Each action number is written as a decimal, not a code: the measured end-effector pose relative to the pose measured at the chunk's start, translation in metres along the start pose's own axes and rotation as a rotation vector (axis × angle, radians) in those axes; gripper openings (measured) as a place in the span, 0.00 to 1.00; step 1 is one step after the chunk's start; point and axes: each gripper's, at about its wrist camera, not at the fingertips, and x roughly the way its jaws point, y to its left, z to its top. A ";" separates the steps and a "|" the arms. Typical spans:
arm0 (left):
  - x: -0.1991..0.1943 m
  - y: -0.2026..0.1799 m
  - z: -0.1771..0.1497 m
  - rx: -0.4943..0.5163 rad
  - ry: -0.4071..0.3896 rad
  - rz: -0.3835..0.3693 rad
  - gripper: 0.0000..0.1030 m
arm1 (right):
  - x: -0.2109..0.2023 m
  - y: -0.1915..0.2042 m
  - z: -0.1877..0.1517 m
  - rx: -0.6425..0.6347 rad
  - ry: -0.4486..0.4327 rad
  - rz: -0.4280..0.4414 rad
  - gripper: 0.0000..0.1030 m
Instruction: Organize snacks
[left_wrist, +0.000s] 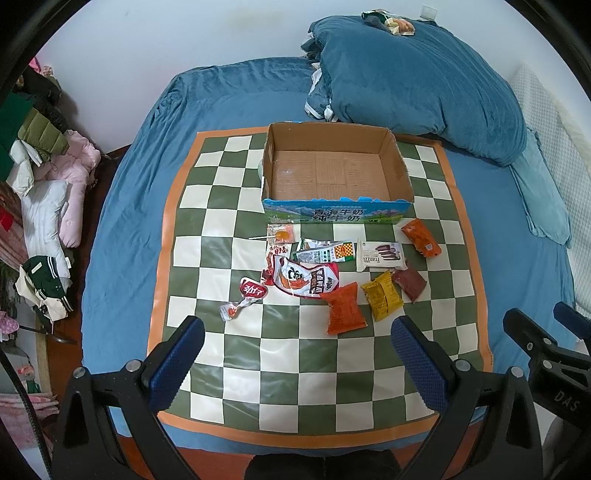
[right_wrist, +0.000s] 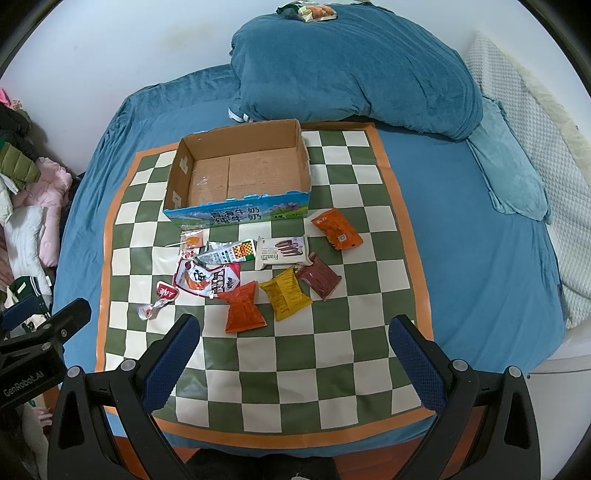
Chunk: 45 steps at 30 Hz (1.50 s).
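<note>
Nearest, the left gripper (left_wrist: 297, 356) and right gripper (right_wrist: 295, 354) hover over the green-and-cream checkered mat (left_wrist: 236, 332), fingers spread wide, holding nothing. Beyond them small snack packets lie scattered mid-mat: an orange crinkled pouch (left_wrist: 344, 308), a yellow pouch (left_wrist: 382, 295), a white Franzzi wafer pack (left_wrist: 380, 255). Farther, the open cardboard box (left_wrist: 334, 201) stands empty.

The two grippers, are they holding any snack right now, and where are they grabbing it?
Nothing is held. The left gripper and the right gripper are both open, above the checkered mat. The snacks lie loose in front of the empty cardboard box.
</note>
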 end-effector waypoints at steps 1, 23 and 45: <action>0.000 0.000 0.000 0.000 -0.001 0.000 1.00 | -0.001 0.000 0.000 -0.001 0.000 0.000 1.00; 0.004 0.001 0.003 -0.003 0.016 -0.006 1.00 | 0.007 0.019 0.007 0.004 0.008 0.006 1.00; 0.243 0.102 0.006 -0.003 0.296 0.007 1.00 | 0.308 0.101 -0.020 -0.031 0.375 0.140 1.00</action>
